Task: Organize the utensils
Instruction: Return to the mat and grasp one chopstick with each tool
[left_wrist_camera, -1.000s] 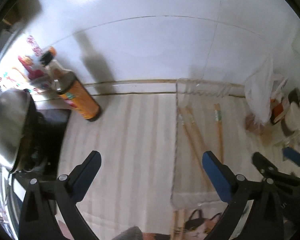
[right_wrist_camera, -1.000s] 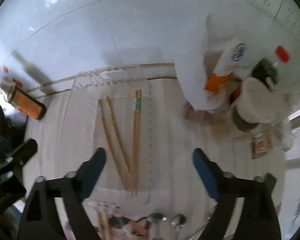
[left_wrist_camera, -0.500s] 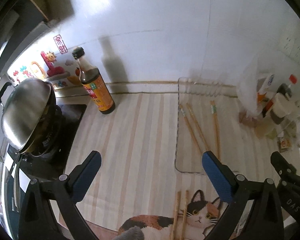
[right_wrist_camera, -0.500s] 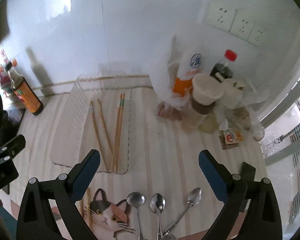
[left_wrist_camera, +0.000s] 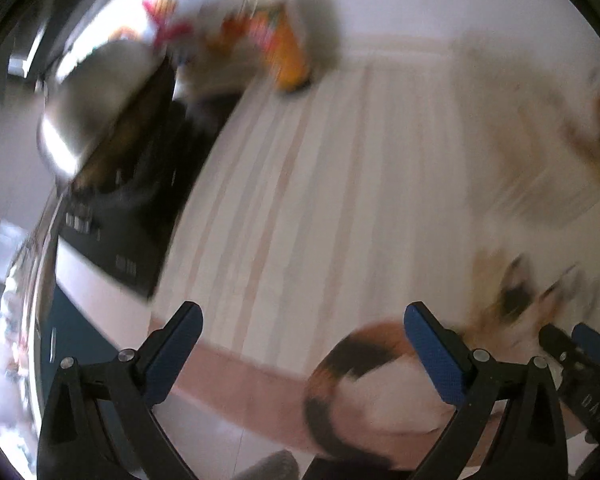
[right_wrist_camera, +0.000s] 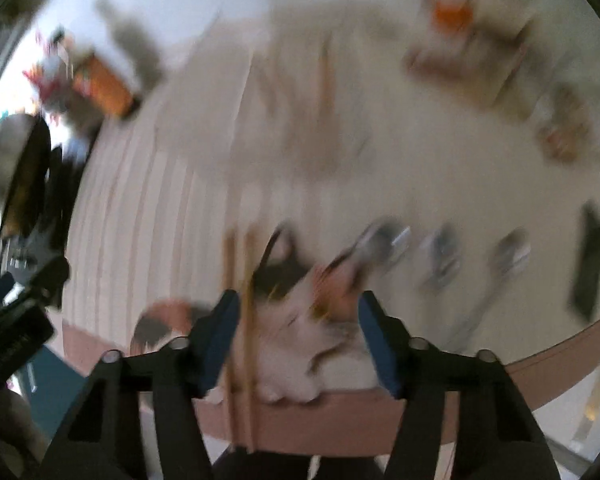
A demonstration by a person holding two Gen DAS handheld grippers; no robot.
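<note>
Lying lengthwise just inside the right hand-held gripper (right_wrist_camera: 294, 330)'s left finger, 2 chopsticks (right_wrist_camera: 240, 320) await its released jaws; the left hand-held gripper (left_wrist_camera: 300, 332) is released too.

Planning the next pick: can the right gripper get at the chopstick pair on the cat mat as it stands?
Probably yes. The right gripper is open, and the chopstick pair lies just inside its left finger with nothing over it, though blur hides the height.

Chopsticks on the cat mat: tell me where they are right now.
In the right wrist view, the pair of chopsticks lies on the cat mat, just inside the right claw's left finger, with three blurred spoons to the right.
</note>
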